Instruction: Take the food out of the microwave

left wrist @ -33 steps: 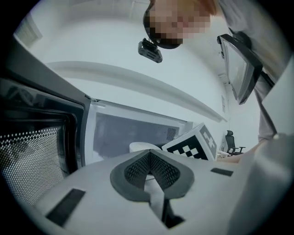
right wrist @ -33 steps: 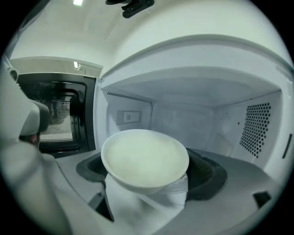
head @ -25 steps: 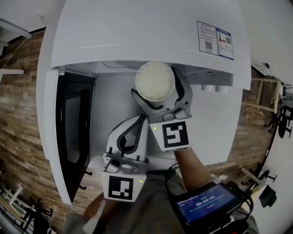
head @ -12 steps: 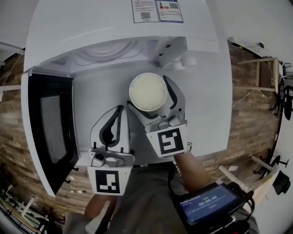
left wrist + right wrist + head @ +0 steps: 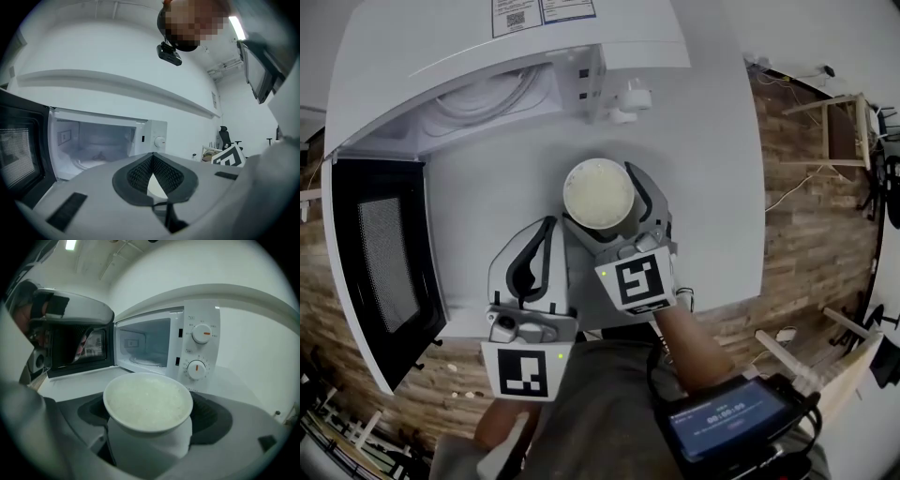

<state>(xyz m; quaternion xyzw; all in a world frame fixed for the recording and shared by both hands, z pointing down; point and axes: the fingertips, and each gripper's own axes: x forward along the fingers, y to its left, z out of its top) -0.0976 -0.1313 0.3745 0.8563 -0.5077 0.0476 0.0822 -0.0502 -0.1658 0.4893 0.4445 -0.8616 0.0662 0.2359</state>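
Observation:
A white bowl of rice (image 5: 598, 192) sits between the two fingers of my right gripper (image 5: 602, 204), which is shut on it above the white counter (image 5: 712, 187), in front of the microwave (image 5: 478, 66). In the right gripper view the bowl of rice (image 5: 147, 401) fills the space between the jaws, and the microwave (image 5: 154, 345) stands behind with its door (image 5: 77, 345) swung open to the left. My left gripper (image 5: 546, 230) rests to the left of the bowl, jaws pressed together on nothing. The left gripper view shows the lit microwave cavity (image 5: 93, 145) with only its glass turntable.
The open microwave door (image 5: 380, 253) juts out at the left over the counter edge. Two control knobs (image 5: 202, 333) are on the microwave's right panel. A device with a lit screen (image 5: 727, 417) hangs at the person's waist. Wooden floor (image 5: 806, 187) surrounds the counter.
The right gripper has drawn the bowl of rice back from the microwave's mouth toward the person, out over the counter. The left gripper stays shut beside it.

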